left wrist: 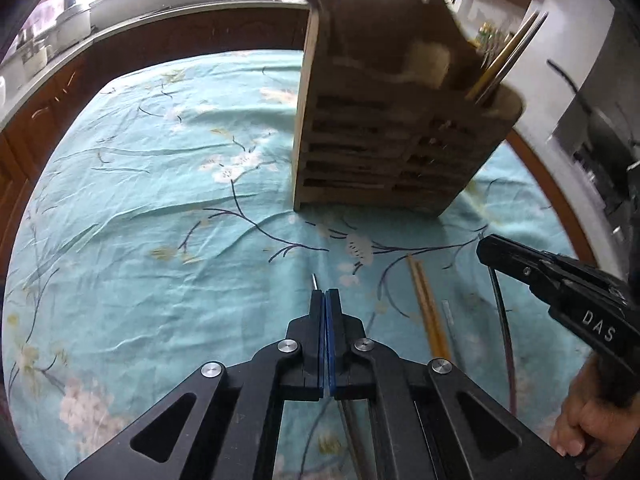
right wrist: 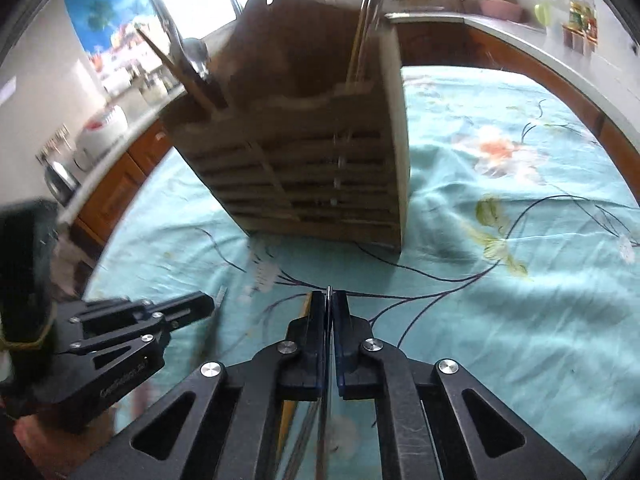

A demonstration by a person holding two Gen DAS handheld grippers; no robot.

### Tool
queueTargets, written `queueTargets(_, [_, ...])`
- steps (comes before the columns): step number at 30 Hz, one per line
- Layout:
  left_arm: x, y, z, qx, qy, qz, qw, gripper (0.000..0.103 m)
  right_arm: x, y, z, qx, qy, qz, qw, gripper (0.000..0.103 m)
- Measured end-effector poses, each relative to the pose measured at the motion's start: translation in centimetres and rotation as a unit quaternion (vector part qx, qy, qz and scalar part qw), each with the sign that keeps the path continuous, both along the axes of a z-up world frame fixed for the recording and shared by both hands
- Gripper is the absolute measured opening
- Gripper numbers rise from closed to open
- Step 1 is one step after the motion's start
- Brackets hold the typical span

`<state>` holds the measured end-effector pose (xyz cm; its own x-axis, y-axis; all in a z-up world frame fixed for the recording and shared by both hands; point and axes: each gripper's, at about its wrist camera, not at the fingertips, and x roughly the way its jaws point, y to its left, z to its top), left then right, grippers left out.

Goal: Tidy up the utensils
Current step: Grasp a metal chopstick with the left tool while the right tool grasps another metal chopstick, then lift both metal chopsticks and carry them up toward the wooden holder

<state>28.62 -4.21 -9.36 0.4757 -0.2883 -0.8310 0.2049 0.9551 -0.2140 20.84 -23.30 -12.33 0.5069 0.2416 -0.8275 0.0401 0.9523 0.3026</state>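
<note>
Wooden utensil holder (left wrist: 384, 128) stands on the teal floral tablecloth (left wrist: 160, 208), at about one o'clock in the left wrist view and dead ahead at twelve in the right wrist view (right wrist: 304, 160); chopsticks (left wrist: 508, 56) and other handles lean out of its compartments. Loose on the cloth, a yellow pair of chopsticks (left wrist: 426, 308) lies at five o'clock of the holder, a dark thin utensil (left wrist: 502, 320) just beside it toward three. Left gripper (left wrist: 327, 296) has its jaws pressed together on a thin metal utensil (left wrist: 315, 281), tip poking out ahead. Right gripper (right wrist: 330, 294) is pinched on a slim metal blade-like utensil (right wrist: 329, 320), edge-on between the pads; what kind, I cannot tell. Wooden cabinets (left wrist: 48, 112) ring the table at nine to twelve
</note>
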Motion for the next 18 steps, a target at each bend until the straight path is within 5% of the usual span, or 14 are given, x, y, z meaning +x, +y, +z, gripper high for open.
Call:
queueTargets(7, [-2.1, 1.5, 2.3, -0.014, -0.01, -0.002, 0.9998, 0.0, -1.4, -1.0, 4.0, 0.014, -0.038, -0.007, 0.999, 0.004])
queueTargets(12, [-0.5, 0.2, 0.3, 0.027, 0.011, 0.004, 0.9996, 0.041, -2.3, -0.6, 4.7, 0.008, -0.046, -0.011, 0.999, 0.004])
queueTargets(16, [1.0, -1.2, -1.5, 0.06, 0.026, 0.007, 0.9979, 0.04, -2.7, -0.9, 4.2, 0.017, -0.04, -0.02, 0.999, 0.004])
queueTargets(18, [2.0, -1.7, -2.6, 0.073, 0.033, 0.008, 0.9967, 0.032, -2.6, -0.9, 3.8, 0.017, -0.037, -0.022, 0.999, 0.004])
